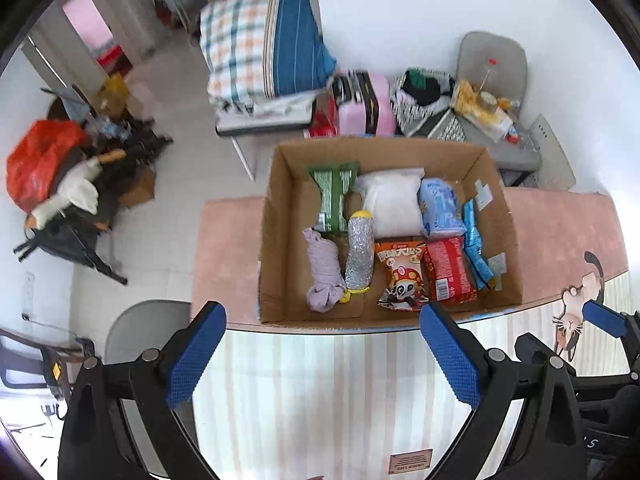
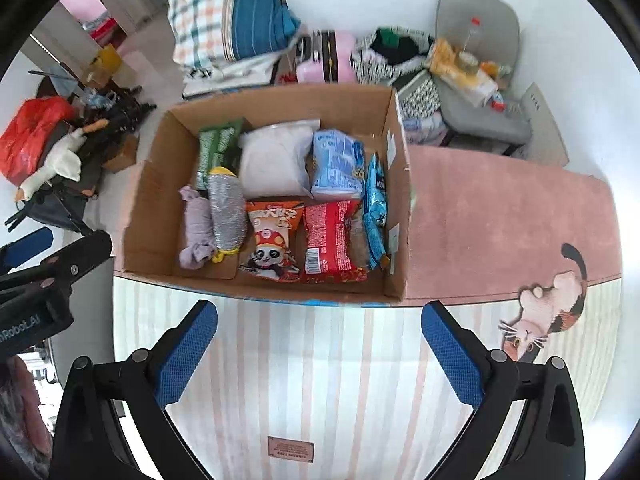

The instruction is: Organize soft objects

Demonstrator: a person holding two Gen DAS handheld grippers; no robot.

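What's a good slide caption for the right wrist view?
Open right gripper above a cardboard box packed with snack bags and soft items.

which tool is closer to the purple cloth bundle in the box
Left. The left tool hangs open just in front of the cardboard box, roughly in line with the purple cloth bundle. The right tool, also open, sits further toward the box's right end.

- White lettering ending "nRobot.AI" is showing on the left gripper (image 2: 28, 326), left of the cardboard box (image 2: 152, 200).
- Inside that box, the orange panda snack bag (image 2: 272, 236) is showing large characters, too blurred to read.
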